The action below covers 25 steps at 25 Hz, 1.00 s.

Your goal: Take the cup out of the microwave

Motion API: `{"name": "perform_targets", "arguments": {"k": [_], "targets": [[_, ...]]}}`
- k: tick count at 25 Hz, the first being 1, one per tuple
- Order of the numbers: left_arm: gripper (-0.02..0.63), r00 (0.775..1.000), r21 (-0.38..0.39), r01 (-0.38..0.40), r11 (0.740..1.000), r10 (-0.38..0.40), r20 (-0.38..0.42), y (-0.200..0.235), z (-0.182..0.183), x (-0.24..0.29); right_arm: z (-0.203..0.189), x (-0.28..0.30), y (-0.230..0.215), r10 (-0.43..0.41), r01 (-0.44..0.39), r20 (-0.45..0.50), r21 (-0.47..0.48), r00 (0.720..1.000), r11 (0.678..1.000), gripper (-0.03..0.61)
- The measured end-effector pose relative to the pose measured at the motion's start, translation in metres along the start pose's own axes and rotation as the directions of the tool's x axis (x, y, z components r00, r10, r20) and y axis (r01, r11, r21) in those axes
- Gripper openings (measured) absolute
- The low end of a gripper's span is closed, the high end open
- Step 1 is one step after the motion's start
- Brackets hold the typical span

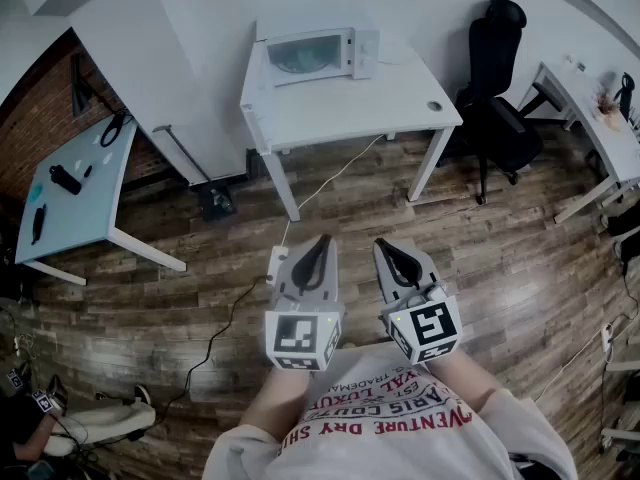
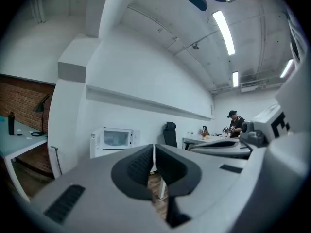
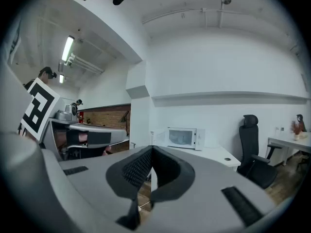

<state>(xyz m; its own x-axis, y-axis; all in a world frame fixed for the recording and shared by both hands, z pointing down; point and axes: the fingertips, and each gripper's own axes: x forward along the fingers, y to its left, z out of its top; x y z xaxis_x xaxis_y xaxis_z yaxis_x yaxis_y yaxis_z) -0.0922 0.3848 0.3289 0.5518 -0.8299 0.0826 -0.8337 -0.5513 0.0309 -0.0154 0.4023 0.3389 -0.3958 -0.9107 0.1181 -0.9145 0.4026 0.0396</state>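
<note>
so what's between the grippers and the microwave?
Head view: between the left gripper, right gripper and microwave lies wood floor with a white cable, then the table's edge.

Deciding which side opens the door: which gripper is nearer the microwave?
Left, slightly. The left gripper sits almost straight in front of the microwave; the right gripper is offset to its right. Both are far off.

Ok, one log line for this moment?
left gripper: shut, empty | right gripper: shut, empty | microwave: door closed, on white table | cup: not seen
</note>
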Motion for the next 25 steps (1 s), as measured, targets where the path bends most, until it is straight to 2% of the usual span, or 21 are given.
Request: {"name": "perform_targets", "arguments": {"k": [14,25], "targets": [[0.014,1.000,-0.002,0.015,1.000,-0.015,-0.005,-0.001,-0.004,0.001,-0.001,0.001,0.006,0.008,-0.008,0.002,-0.003,1.000,1.000,0.011],[0.014,1.000,-0.048,0.004,0.999,-0.005,-0.025,0.014,-0.016,0.010,-0.012,0.015,0.006,0.022,-0.021,-0.023,0.028,1.000,0.999,0.011]]}}
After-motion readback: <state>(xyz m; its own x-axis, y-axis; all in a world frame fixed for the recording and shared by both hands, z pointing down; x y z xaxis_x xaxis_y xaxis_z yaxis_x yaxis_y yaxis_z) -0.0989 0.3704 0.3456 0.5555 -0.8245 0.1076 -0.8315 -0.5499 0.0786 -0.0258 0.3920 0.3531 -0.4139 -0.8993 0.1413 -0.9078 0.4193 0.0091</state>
